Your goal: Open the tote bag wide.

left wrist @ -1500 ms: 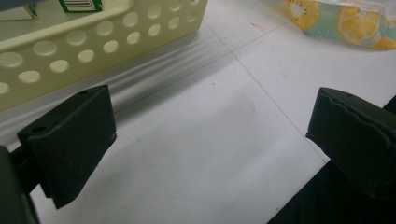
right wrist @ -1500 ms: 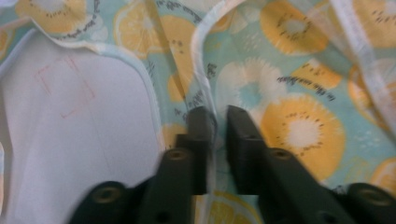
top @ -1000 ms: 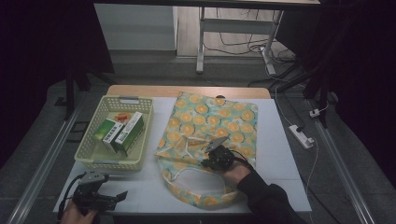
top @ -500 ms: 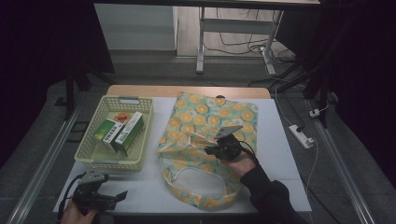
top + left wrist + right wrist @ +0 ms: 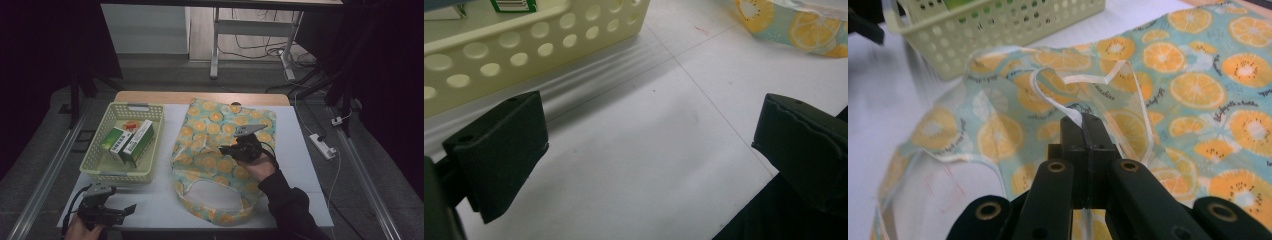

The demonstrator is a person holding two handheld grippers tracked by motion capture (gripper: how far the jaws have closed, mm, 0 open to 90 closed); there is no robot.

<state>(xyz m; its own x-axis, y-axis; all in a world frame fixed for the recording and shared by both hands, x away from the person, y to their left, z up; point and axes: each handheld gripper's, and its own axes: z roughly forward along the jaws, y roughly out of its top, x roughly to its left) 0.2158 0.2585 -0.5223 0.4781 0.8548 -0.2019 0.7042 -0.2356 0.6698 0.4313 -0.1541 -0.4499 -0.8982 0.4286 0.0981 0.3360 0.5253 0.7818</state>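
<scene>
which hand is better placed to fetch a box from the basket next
Left. The left tool is open and free, just in front of the basket holding the boxes. The right tool is shut on the bag's handle.

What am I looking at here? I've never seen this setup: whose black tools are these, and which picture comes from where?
There is no robot: a person holds a two-jaw tool in each hand at a white table. The high view looks down from above. There, the left gripper rests near the table's front edge and the right gripper is over an orange-patterned bag.

The other two pictures come from cameras riding on the tools. The left gripper view shows its jaws wide apart over bare table, beside a pale perforated basket that holds green boxes. The right gripper view shows its jaws closed on the bag's white-edged handle, pulled up off the bag.
</scene>
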